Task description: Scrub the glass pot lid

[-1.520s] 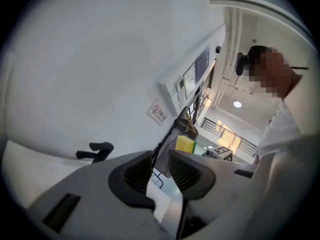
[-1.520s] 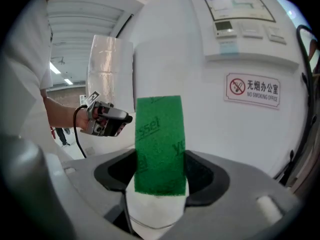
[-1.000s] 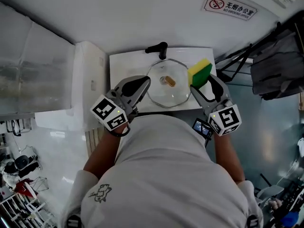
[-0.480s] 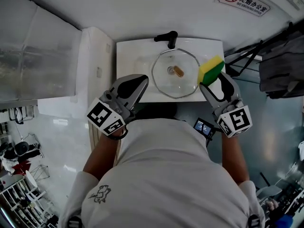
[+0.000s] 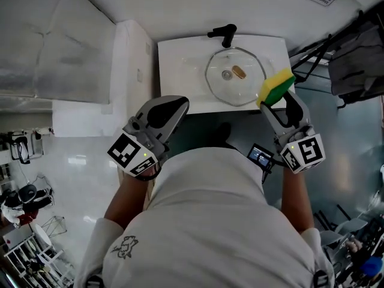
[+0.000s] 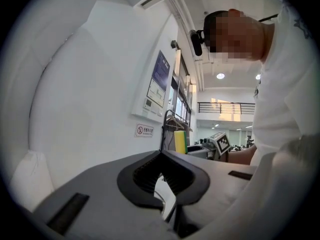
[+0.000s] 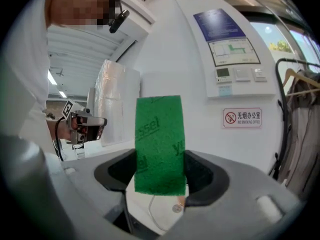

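Head view: the glass lid (image 5: 235, 77) lies flat in the sink (image 5: 180, 71), below the tap. The right hand-held gripper (image 5: 275, 103) clamps a sponge (image 5: 276, 86) just right of it. The left hand-held gripper (image 5: 179, 103) is closed and empty, so the unsteadied lid could slide under scrubbing.

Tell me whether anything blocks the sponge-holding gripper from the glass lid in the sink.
Nothing visible does. The right gripper, shut on the sponge, hangs by the glass lid at its right edge, with no object between them. The black faucet stands at the sink far rim, behind the lid, off that path.
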### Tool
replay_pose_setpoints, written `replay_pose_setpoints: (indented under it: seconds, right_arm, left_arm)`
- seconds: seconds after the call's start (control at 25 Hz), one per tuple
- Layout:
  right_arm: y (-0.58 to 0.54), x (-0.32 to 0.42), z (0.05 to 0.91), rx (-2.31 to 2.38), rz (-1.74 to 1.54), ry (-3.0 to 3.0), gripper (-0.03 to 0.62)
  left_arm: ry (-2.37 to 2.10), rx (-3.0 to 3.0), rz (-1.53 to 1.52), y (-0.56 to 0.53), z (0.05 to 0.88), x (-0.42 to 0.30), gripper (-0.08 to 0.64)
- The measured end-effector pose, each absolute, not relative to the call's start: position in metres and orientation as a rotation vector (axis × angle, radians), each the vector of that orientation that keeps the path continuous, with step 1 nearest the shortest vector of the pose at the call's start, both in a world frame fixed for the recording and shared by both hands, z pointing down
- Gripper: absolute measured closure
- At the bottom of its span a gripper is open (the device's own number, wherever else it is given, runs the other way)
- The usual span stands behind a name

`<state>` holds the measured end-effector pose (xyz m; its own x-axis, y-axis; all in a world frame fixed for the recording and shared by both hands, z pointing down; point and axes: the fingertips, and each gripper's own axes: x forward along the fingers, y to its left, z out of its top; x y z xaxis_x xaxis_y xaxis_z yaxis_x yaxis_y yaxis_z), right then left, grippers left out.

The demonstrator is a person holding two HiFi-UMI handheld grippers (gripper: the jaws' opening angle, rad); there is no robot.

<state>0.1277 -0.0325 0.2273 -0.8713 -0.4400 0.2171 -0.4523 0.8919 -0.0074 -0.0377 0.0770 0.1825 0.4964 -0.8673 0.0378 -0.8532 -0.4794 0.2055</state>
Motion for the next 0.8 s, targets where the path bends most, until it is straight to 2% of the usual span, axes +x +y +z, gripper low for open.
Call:
replay_pose_setpoints:
  seconds: [0.32, 0.56, 0.8]
  right_arm:
    - [0.082, 0.118, 0.219, 0.743, 0.069, -2.826, 0.298]
    - [0.137, 0.128, 0.217, 0.757, 0.078, -2.798, 0.298]
    - [0.162, 0.162, 0.210, 0.726, 0.050, -2.822, 0.298]
  left_arm:
    - [-1.394, 2.644, -0.076, 0.192, 0.174, -0.037, 0.561]
    - [-1.346, 2.643, -0.160, 0.237, 0.171, -0.031, 0.561]
    - [-1.354, 2.636, -0.189, 0.254, 0.169, 0.005, 0.561]
